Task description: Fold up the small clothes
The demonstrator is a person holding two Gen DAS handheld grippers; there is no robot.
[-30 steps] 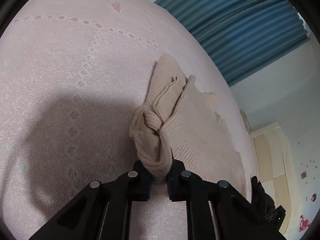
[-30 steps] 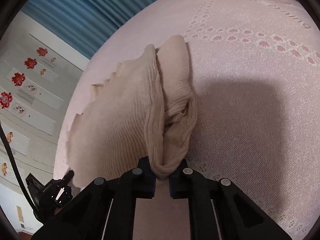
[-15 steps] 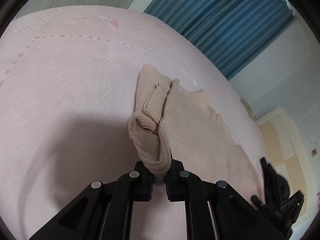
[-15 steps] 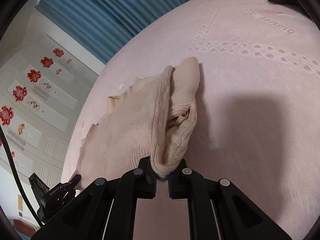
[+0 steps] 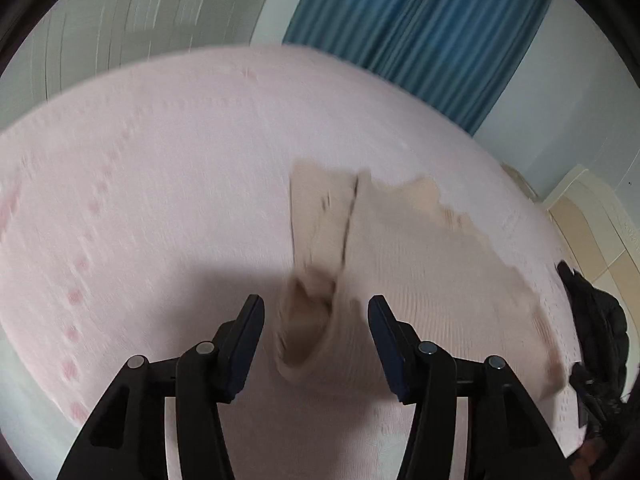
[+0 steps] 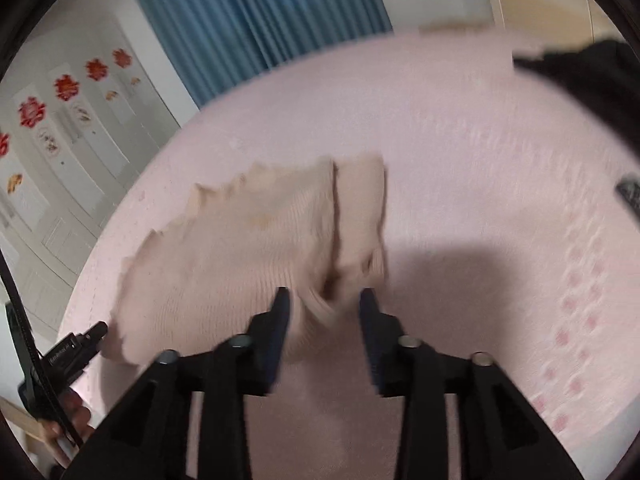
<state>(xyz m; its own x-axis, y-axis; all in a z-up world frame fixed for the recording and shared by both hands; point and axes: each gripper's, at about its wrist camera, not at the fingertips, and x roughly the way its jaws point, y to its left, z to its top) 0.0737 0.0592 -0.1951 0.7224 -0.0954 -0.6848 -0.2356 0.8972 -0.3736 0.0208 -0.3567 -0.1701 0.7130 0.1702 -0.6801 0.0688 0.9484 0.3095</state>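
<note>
Pink bedding with a faint dotted pattern covers a bed (image 5: 160, 200) that fills both wrist views, with blue curtains (image 5: 420, 32) and pale walls behind. On it lies a beige knitted garment (image 5: 420, 264), spread flat with a scalloped far edge; one sleeve is folded alongside the body on each side. Both pictures are blurred by motion. The left gripper (image 5: 316, 322) has its jaws opening, now moderately wide, and a bunched cuff of the garment sits loose between them with no pad pressing on it. The right gripper (image 6: 324, 312) is likewise opening, its jaws a little narrower, with a rumpled fold of knit between them, also free of the pads. A dark garment (image 6: 592, 80) lies at the far right of the bed, well apart. The step appears to be letting go of the near edge after laying a fold. To do it well, both grippers should open fully before pulling away, so no loop of knit snags on a pad, then draw back evenly together so the fold stays square and the bunched cuffs can be smoothed flat.
</note>
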